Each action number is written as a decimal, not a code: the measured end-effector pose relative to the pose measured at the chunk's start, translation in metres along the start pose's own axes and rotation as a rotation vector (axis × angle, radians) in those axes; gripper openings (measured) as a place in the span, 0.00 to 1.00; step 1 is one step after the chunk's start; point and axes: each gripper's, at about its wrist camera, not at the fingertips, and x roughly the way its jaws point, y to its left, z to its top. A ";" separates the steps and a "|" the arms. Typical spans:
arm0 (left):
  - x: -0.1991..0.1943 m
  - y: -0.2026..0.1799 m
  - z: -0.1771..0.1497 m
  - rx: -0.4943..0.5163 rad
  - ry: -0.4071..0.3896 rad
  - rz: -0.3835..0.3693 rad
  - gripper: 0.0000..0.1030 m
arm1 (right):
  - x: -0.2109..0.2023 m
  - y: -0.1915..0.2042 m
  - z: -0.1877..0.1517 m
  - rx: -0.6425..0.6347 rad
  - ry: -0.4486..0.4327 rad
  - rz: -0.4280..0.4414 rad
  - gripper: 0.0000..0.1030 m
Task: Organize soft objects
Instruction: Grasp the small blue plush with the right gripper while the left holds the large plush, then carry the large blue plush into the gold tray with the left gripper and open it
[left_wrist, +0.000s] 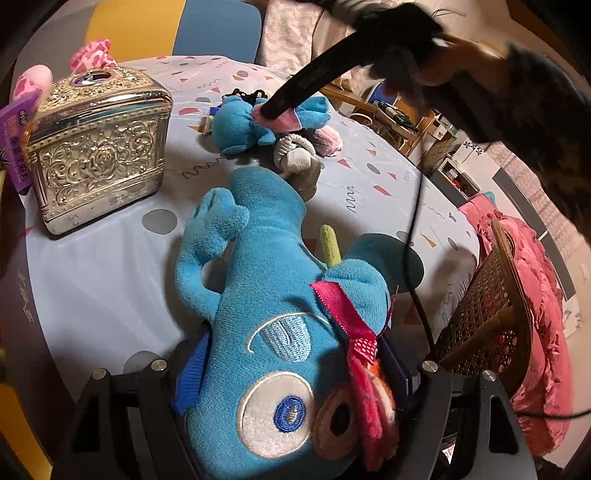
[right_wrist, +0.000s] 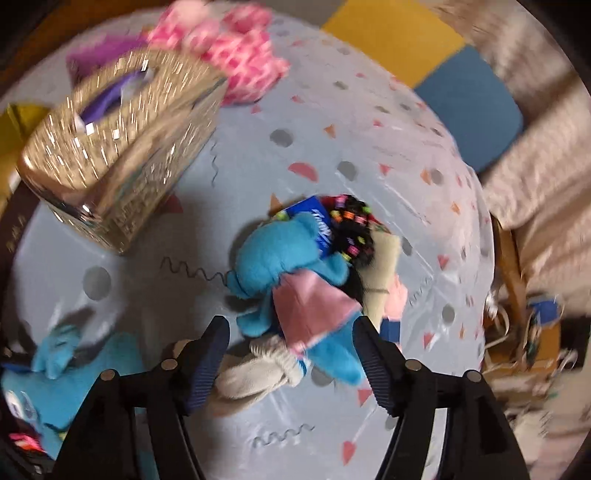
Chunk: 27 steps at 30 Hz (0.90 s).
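Tissue box (left_wrist: 98, 147) left | rolled socks (left_wrist: 295, 155) beside small plush (left_wrist: 240, 127)

Round table (left_wrist: 110, 280) in patterned cloth, wicker chair (left_wrist: 491, 317), yellow-blue floor mats (right_wrist: 424, 48)

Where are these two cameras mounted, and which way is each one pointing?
Left wrist: sits on the left gripper, looking down across the table; its fingers flank the big blue plush, and the person's right arm reaches in above.
Right wrist: sits on the right gripper, looking steeply down at the small blue plush and grey socks; its jaws stand open.
Shared: both plushes, the socks and the gold box.
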 end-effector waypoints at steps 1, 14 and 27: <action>0.000 0.000 0.000 0.001 0.001 -0.001 0.78 | 0.010 0.003 0.005 -0.032 0.028 -0.017 0.68; 0.008 0.000 0.003 -0.001 0.013 -0.019 0.79 | 0.037 -0.009 0.022 0.076 -0.017 -0.019 0.29; 0.005 -0.006 -0.001 -0.021 -0.009 0.011 0.76 | -0.016 -0.056 -0.111 0.780 0.009 0.208 0.32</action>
